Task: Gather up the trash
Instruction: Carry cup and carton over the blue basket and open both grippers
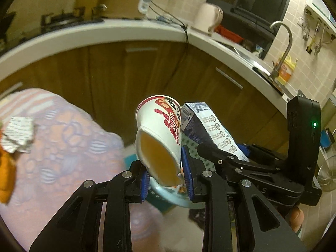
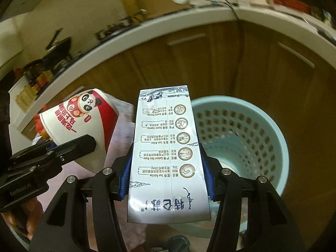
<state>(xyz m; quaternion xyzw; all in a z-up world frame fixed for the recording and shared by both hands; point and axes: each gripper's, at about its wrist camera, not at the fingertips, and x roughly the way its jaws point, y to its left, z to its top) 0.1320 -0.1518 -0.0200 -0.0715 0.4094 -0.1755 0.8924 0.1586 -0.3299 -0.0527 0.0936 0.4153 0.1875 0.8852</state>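
Observation:
My left gripper [image 1: 167, 178] is shut on a white and red paper cup [image 1: 161, 132] with a panda print; the cup is tilted, its brown inside facing the camera. My right gripper [image 2: 167, 174] is shut on a white and blue milk carton [image 2: 166, 147], held upright above the left rim of a light blue perforated waste basket [image 2: 241, 134]. In the left wrist view the carton [image 1: 210, 124] and the right gripper's black body [image 1: 273, 163] sit just right of the cup, over the basket's rim [image 1: 168, 195]. The cup also shows in the right wrist view [image 2: 84, 121], left of the carton.
A table with a pink patterned cloth [image 1: 63, 147] is at the left, with a crumpled foil wrapper [image 1: 19, 134] and an orange item [image 1: 6, 178] on it. Wooden cabinets [image 1: 126, 79] under a white countertop [image 1: 105, 31] stand behind. A sink tap [image 1: 283, 48] is at the right.

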